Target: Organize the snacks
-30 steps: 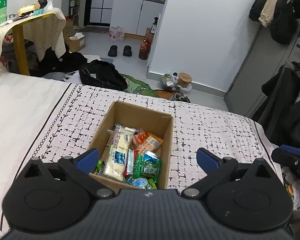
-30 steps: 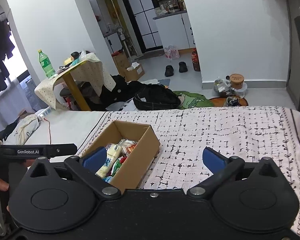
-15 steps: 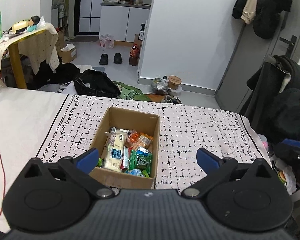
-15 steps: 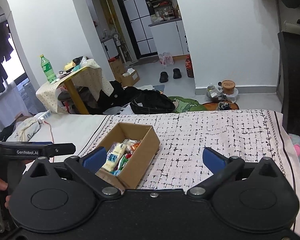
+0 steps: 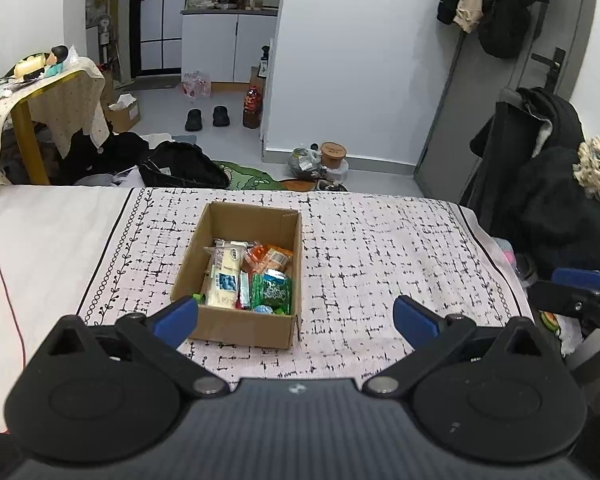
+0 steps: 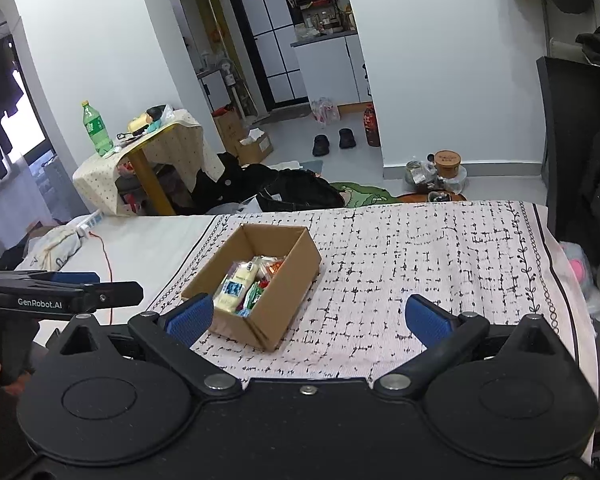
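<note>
An open cardboard box (image 5: 236, 324) stands on the patterned cloth (image 5: 380, 256) on the bed. It holds several snack packets: a pale yellow pack with a blue picture (image 5: 225, 276), a green packet (image 5: 275, 289) and an orange one (image 5: 269, 255). The box also shows in the right wrist view (image 6: 284, 296). My left gripper (image 5: 295, 315) is open and empty, held back from the box's near side. My right gripper (image 6: 307, 316) is open and empty, near the box's right corner. The left gripper's body shows at the left of the right wrist view (image 6: 60, 294).
The white bed sheet (image 5: 40, 232) lies left of the cloth, with a red cable (image 5: 4, 280) on it. Beyond the bed are a black bag (image 5: 180, 166), a covered table (image 5: 36, 92) and shoes (image 5: 207, 117). Dark coats (image 5: 540, 184) hang at the right.
Both grippers have pulled back and up from the box, which now looks smaller and farther away. Both stay open and empty.
</note>
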